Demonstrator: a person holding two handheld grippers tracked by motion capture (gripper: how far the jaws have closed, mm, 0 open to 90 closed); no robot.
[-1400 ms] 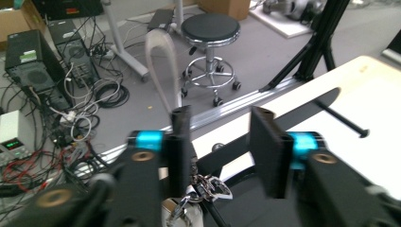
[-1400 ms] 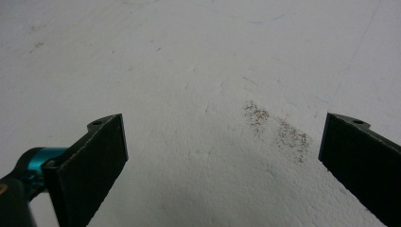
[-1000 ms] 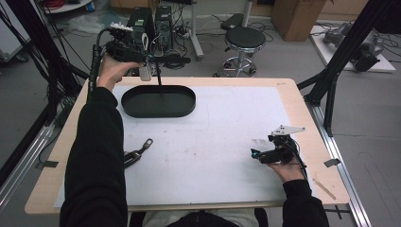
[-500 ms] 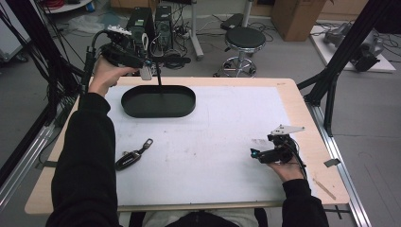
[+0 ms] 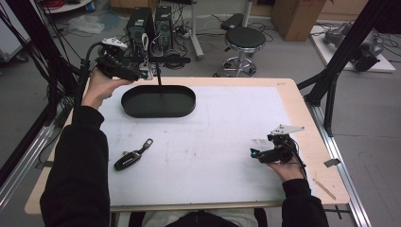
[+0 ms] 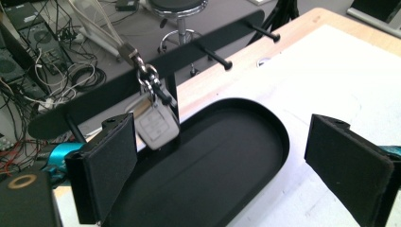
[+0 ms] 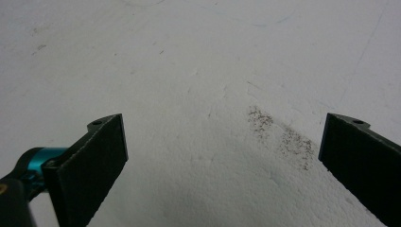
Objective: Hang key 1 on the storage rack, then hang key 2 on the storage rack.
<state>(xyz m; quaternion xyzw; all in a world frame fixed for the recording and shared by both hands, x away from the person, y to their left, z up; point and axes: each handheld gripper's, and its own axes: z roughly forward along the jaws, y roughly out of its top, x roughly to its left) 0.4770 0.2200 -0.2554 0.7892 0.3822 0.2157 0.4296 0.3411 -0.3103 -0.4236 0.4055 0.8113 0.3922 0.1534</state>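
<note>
The grey key fob (image 6: 153,125) hangs by its metal ring and clasp from a peg of the black key rack (image 6: 142,71), which stands in the black oval tray (image 6: 222,165) at the far left part of the table. The left gripper (image 6: 227,165) is held just in front of it with the jaws wide apart and nothing between them; in the left gripper view the fob is near the inner edge of the left jaw but apart from it. The buttons on the fob are visible, but any writing is too small to read.

A second, black key fob (image 5: 128,160) lies on the white table cover (image 5: 213,142), well apart from the tray, near the person's left sleeve (image 5: 80,179). The right gripper (image 5: 272,152) rests low over the cover at the right side, its jaws also wide open and empty, above a small dark speckled stain (image 7: 283,137).
</note>
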